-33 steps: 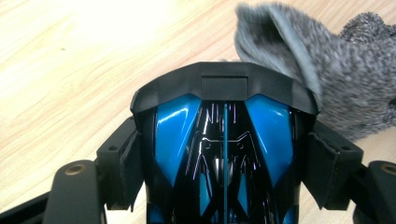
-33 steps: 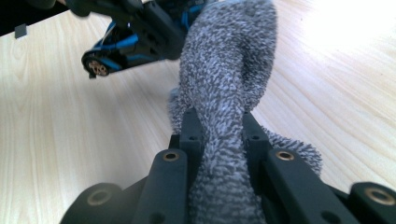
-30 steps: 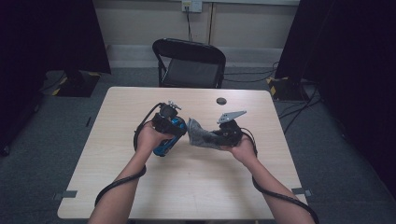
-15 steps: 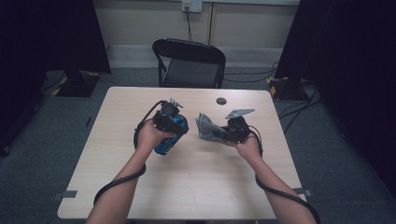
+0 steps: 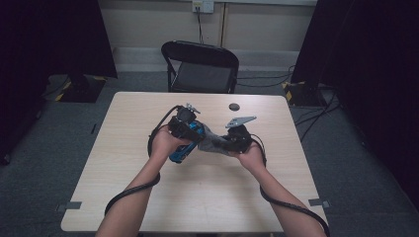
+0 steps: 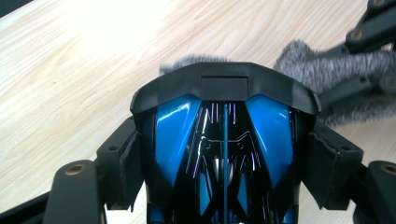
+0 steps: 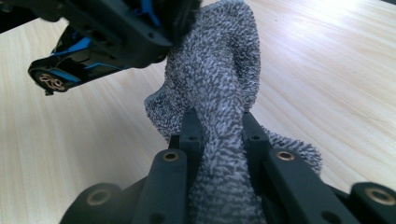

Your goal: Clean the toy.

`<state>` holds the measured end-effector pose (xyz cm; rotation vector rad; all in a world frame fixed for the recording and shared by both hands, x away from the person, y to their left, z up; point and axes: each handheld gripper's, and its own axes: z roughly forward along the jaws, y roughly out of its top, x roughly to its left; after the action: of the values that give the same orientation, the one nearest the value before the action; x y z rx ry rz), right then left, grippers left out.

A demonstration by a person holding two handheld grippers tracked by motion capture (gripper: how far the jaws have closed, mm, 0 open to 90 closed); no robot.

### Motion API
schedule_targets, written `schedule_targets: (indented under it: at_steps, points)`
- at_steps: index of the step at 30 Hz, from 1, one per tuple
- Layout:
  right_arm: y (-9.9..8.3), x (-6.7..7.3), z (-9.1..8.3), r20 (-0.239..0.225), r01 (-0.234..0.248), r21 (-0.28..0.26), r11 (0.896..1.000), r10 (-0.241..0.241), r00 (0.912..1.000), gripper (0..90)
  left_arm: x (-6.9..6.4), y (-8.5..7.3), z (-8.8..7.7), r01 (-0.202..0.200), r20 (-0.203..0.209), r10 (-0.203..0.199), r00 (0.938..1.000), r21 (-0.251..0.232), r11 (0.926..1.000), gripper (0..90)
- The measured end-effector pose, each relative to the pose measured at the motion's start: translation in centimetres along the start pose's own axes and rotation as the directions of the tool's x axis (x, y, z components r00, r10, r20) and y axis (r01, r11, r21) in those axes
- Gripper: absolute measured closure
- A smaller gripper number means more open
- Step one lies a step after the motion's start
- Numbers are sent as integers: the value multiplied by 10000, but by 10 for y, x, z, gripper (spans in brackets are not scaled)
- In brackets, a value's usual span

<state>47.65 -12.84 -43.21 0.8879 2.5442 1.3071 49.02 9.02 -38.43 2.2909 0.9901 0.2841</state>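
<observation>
Forearms: both are seen entering from the near edge of the high view, angled inward so that the hands meet over the middle of the table.
Cables: a black cable is looped beside the left forearm; another is trailed along the right forearm.
Left hand: wrapped around the gripper body, wrist bent inward toward the other hand.
Left gripper: jaws stood wide and pressed against both flanks of a blue and black toy car; the car is clamped between the pads, its dark spoiler-like end turned away from the gripper camera.
Toy car, place: held above the tabletop, left of centre in the high view, its glossy blue panels visible at the hand.
Right hand: closed on its gripper, wrist turned toward the left hand.
Right gripper: jaws drawn narrow and clamped on a grey knitted cloth; the cloth is bunched between the pads.
Grey knitted cloth, place: stretched from the right jaws to the toy car and laid against the car's body; seen in the high view between the two grippers.
Grey plate: borne on top of the right gripper.
Small dark round object: lying on the far part of the table, well apart from the hands; its kind cannot be told.
Folding chair: black, stood beyond the far edge of the table.
</observation>
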Motion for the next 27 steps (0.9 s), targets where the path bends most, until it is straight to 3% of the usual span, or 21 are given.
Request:
schedule_targets:
  at_steps: [18, 27]
  points:
    - [-4, 11, 10, -689, -61, -139, 9999, 51, 9976, 763, 2, -1, 3, 83, -205, -81, 9998, 88, 9999, 255]
    - [-2, 17, 13, -755, 259, 9, 9997, -258, 9968, 763, 4, 1, 2, 157, -251, -156, 9996, 68, 9999, 255]
